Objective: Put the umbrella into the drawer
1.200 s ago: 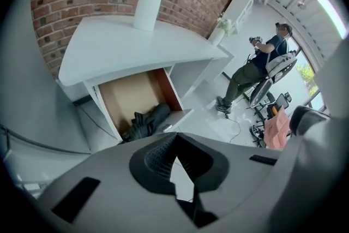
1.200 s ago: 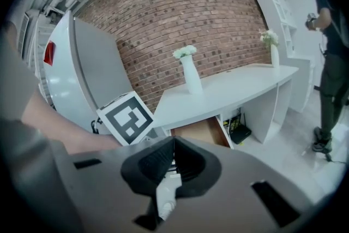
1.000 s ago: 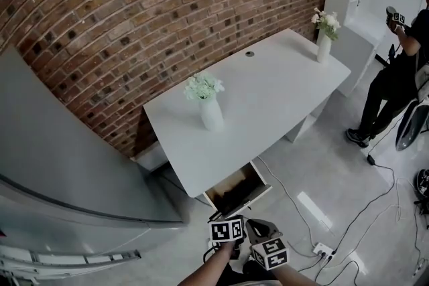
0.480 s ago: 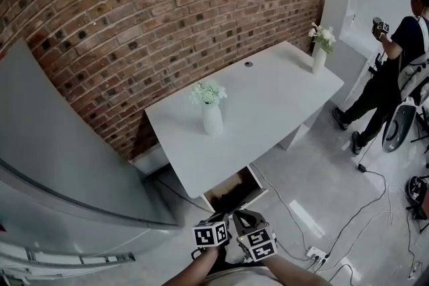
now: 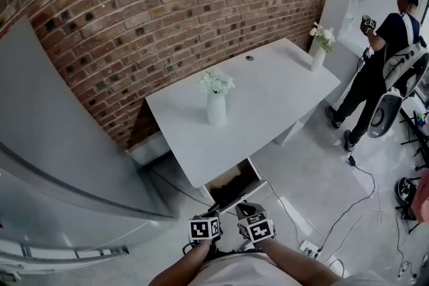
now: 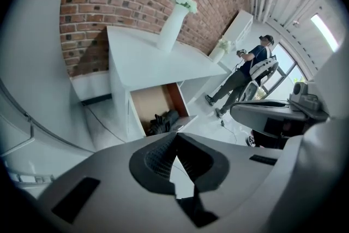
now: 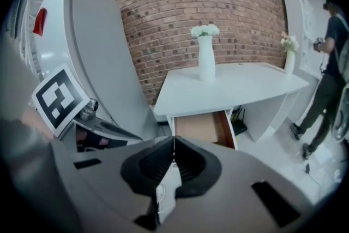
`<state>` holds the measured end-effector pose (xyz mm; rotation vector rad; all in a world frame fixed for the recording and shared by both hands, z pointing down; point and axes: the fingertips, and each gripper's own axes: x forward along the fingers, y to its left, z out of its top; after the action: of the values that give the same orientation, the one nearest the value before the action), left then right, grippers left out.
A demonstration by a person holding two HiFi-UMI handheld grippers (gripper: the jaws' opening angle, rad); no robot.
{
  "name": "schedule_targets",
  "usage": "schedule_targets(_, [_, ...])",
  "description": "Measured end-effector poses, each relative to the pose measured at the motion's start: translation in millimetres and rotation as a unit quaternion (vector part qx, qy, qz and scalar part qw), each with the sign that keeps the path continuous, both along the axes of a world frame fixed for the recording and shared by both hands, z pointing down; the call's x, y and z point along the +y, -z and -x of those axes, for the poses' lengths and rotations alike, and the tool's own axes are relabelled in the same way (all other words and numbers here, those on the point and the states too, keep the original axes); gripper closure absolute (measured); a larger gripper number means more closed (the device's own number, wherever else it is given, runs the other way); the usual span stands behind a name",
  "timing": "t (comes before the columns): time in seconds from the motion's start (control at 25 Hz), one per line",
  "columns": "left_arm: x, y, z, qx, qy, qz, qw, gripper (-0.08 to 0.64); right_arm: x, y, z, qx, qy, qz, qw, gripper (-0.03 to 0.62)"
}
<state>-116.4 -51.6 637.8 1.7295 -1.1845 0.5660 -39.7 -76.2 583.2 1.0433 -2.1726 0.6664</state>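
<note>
Left gripper (image 6: 175,136): shut tight, ribbed pads (image 6: 160,159) meeting at the tips, gripping nothing. Right gripper (image 7: 174,139): likewise pinched closed, pads together, empty too.

From the head view: both held just beside each other at the bottom edge, over the grey floor (image 5: 315,171), tilted down and forward toward the drawer (image 5: 236,185) but short of it.

Drawer: pulled out from under the near end of the white desk (image 5: 268,104), tan inside. Umbrella (image 6: 163,122): lies in the drawer, a dark folded bundle toward the front (no finer detail at this size), clear of both grippers.

On the desk: a white vase (image 5: 216,109) of pale flowers toward the near end, upright; a second vase (image 5: 318,55) at the far corner, also upright. Behind: brick wall (image 5: 167,3). At left: a broad grey panel (image 5: 60,144), slanting.

Past the far end of the desk: a person (image 5: 379,70) in dark clothes, standing. On the floor near the grippers: a white power strip (image 5: 308,250), with cables (image 5: 348,204) trailing off toward the person.
</note>
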Motion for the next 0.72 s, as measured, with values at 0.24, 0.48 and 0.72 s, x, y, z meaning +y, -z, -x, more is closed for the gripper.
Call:
schedule_targets(0.24, [15.2, -2.7, 18.2, 0.004, -0.043, 0.013, 0.9990, 0.552, 20.3, -21.2, 16.5, 0.042, 0.008, 0.031, 0.999, 0.575])
schedule_targets(0.48, [11.6, 1.1, 21.4, 0.015, -0.089, 0.013, 0.9958, 0.552, 24.0, -18.5, 32.8, 0.038, -0.023, 0.045, 0.998, 0.575])
schedule_targets(0.72, [-0.5, 4.6, 25.6, 0.012, -0.116, 0.014, 0.9931, 0.552, 25.5, -20.6, 31.0, 0.040, -0.060, 0.062, 0.995, 0.575])
